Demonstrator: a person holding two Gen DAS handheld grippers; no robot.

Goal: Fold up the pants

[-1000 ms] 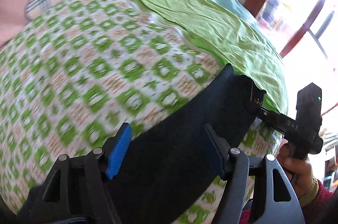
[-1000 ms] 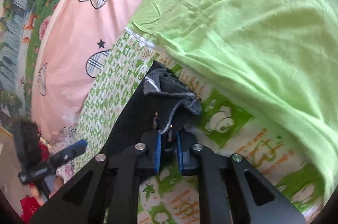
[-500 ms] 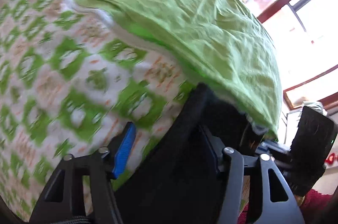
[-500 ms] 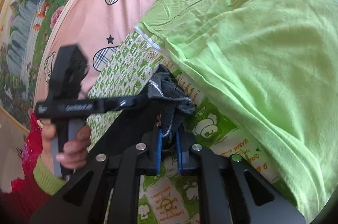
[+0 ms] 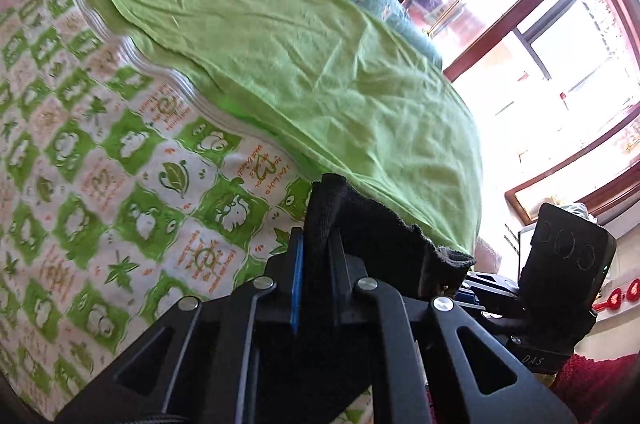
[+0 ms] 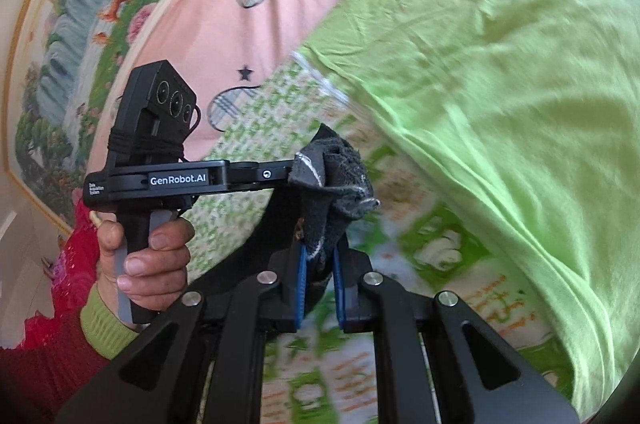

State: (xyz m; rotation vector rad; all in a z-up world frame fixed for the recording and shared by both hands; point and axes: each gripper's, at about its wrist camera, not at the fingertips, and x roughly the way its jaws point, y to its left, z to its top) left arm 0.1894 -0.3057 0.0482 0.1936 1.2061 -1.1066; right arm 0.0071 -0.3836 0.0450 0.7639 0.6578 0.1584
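The dark pants [image 5: 372, 236] are held up over the bed by one edge. My left gripper [image 5: 316, 252] is shut on a bunched edge of the cloth. My right gripper [image 6: 320, 256] is shut on the same edge a short way along, with the hem [image 6: 336, 179] sticking up above its blue pads [image 6: 302, 288]. In the right wrist view the left gripper [image 6: 296, 171] reaches in from the left and pinches the cloth just above my right fingers. In the left wrist view the right gripper body [image 5: 560, 288] sits close at the right. The rest of the pants hangs below, hidden.
The bed carries a green-and-white patterned sheet [image 5: 100, 183] with a plain lime-green blanket [image 5: 300, 55] lying over its far side. A pink pillow with plaid hearts [image 6: 248, 3] and a framed landscape picture [image 6: 80, 23] are behind. A bright window [image 5: 560, 63] is to the right.
My left gripper was open around the pants and has shut on their edge. It has moved right, next to my right gripper. The right grip is unchanged.
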